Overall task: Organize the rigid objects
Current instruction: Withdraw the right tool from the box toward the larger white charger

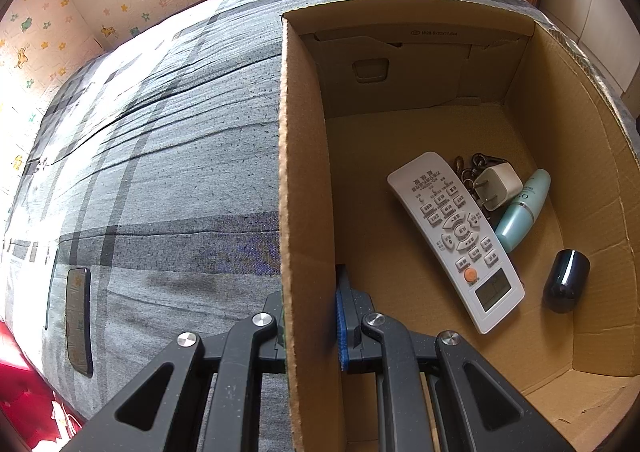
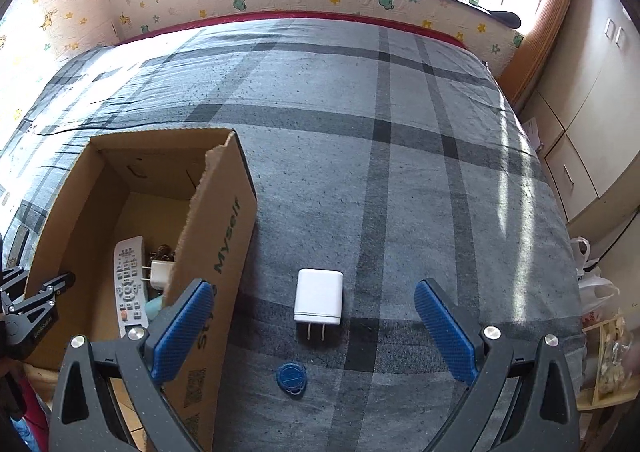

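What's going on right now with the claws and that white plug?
Left claw shut on box wall. Right claw open over white charger on bed. Blue tag just beside it.

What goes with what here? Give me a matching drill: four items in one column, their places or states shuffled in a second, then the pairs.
1. white charger
2. remote control
3. left gripper
4. blue round tag

A. shut on the wall of the cardboard box
B. on the bedspread, nearest the camera
C. lying inside the box
D. on the bedspread between the open right gripper fingers

Pairs: 1-D, 2-C, 3-A, 4-B
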Tool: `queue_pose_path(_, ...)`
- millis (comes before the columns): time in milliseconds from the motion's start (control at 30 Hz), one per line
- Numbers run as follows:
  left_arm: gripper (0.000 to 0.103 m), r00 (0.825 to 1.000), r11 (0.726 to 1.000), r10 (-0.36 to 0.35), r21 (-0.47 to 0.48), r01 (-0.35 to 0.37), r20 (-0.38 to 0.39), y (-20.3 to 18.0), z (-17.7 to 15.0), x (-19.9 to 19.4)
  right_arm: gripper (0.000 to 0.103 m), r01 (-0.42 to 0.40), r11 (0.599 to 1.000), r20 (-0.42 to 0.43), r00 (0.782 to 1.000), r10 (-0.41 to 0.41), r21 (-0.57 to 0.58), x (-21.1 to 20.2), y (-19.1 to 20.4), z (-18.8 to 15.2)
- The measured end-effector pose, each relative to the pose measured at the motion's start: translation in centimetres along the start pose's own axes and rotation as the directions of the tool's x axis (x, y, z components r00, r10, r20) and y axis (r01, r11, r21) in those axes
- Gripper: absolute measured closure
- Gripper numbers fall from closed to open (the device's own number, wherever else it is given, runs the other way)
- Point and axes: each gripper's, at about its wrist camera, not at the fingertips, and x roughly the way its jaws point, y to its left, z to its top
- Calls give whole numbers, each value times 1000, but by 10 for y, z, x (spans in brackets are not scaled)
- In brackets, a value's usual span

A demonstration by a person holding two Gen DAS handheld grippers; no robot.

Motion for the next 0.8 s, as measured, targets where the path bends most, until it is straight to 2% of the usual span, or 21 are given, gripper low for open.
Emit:
queue_pose_path(267, 89, 1000, 1000, 6, 4, -6, 0, -1, 0, 0, 0, 3, 1000, -34, 999, -3, 21, 29, -13, -15)
queue_pose_path(800, 88, 1000, 1000, 9, 7, -9, -1, -3, 1, -1, 0, 3, 1000, -113, 994, -1, 21, 91, -17, -23)
